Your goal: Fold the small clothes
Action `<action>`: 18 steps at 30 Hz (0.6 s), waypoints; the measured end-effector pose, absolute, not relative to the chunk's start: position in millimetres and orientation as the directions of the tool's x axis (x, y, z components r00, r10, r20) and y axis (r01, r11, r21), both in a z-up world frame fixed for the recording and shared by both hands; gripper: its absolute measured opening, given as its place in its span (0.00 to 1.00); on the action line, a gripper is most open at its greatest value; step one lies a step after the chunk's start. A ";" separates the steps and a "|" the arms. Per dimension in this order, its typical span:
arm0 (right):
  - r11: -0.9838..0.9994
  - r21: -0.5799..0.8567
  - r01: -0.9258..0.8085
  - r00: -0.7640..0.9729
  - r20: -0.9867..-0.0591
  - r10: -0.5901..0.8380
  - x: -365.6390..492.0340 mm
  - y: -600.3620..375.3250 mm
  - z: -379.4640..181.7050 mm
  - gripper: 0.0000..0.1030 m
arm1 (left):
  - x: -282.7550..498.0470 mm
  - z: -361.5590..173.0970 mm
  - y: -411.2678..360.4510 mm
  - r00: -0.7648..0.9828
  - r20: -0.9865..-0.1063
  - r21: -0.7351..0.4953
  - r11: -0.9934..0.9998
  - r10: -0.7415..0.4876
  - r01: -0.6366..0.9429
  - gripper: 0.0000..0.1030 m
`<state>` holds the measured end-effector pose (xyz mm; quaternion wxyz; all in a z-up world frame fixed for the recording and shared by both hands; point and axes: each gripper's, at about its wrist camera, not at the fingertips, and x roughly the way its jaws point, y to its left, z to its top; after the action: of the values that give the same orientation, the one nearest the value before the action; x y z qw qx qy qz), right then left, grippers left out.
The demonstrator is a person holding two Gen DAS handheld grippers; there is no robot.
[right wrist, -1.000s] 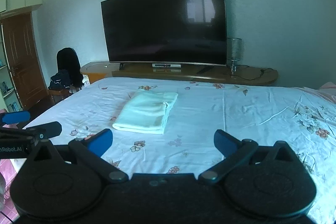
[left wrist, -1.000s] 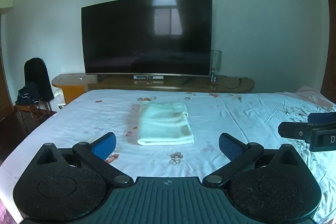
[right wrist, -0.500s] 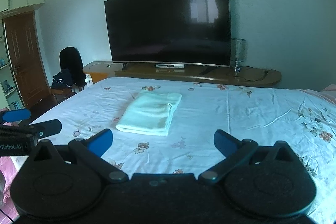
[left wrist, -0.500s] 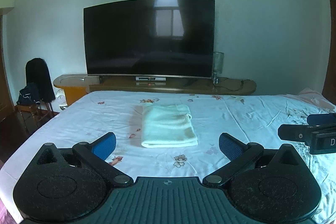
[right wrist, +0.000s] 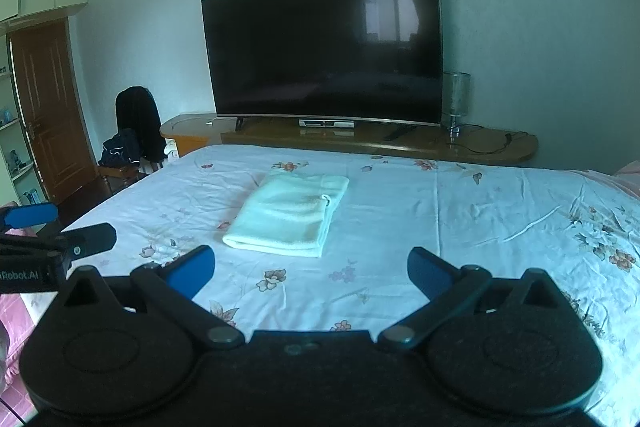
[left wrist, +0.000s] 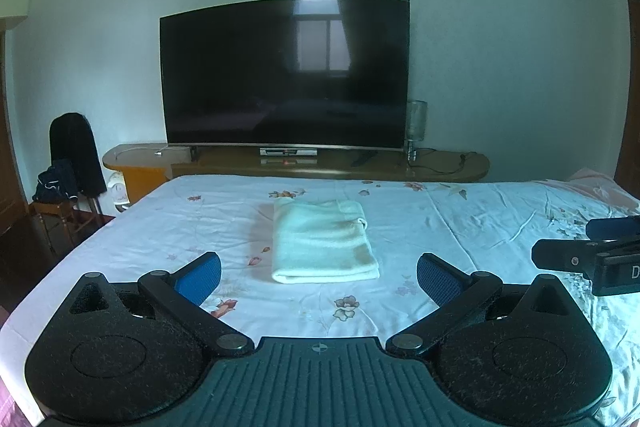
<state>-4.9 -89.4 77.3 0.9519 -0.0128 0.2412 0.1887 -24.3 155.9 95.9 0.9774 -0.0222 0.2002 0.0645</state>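
A pale green cloth point(left wrist: 322, 241) point(right wrist: 290, 213) lies folded into a neat rectangle on the bed, flat on the floral sheet point(left wrist: 460, 223) point(right wrist: 460, 219). My left gripper point(left wrist: 319, 277) hovers open just short of the cloth's near edge, nothing between its blue pads. My right gripper point(right wrist: 310, 273) is open too, held back from the cloth and a little to its right. In the left wrist view the right gripper's fingers point(left wrist: 576, 257) poke in at the right edge. The left gripper's fingers point(right wrist: 60, 245) show at the left edge of the right wrist view.
A large dark TV point(left wrist: 284, 75) stands on a low wooden bench point(left wrist: 320, 165) beyond the bed's far edge. A chair draped with dark clothes point(left wrist: 72, 159) sits at the left, near a brown door point(right wrist: 48, 107). A pink cover point(left wrist: 596, 187) lies at the bed's right.
Both grippers have drawn back and risen slightly, so the folded cloth sits a bit farther off. The cloth itself has not moved and both grippers stay open.
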 end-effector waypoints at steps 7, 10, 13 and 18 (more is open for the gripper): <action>0.928 0.070 -0.366 0.812 -0.464 0.355 -5.4 -90.3 77.1 1.00 | -24.9 96.1 154.8 0.914 -0.390 -0.005 0.992 0.113 -0.125 1.00; 0.929 0.069 -0.364 0.813 -0.463 0.353 -6.5 -89.1 77.4 1.00 | -25.2 97.2 154.9 0.915 -0.388 -0.003 0.992 0.114 -0.125 1.00; 0.929 0.070 -0.363 0.814 -0.461 0.353 -5.9 -89.1 77.5 1.00 | -24.5 97.3 155.0 0.915 -0.386 0.001 0.992 0.116 -0.126 1.00; 0.930 0.067 -0.362 0.815 -0.461 0.351 -5.9 -88.5 77.6 1.00 | -25.0 96.9 156.2 0.915 -0.387 0.000 0.992 0.118 -0.128 1.00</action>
<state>-5.9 -88.5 77.6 0.9527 -0.0117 0.2394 0.1870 -25.0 156.2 96.9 0.9783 -0.0128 0.1968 0.0628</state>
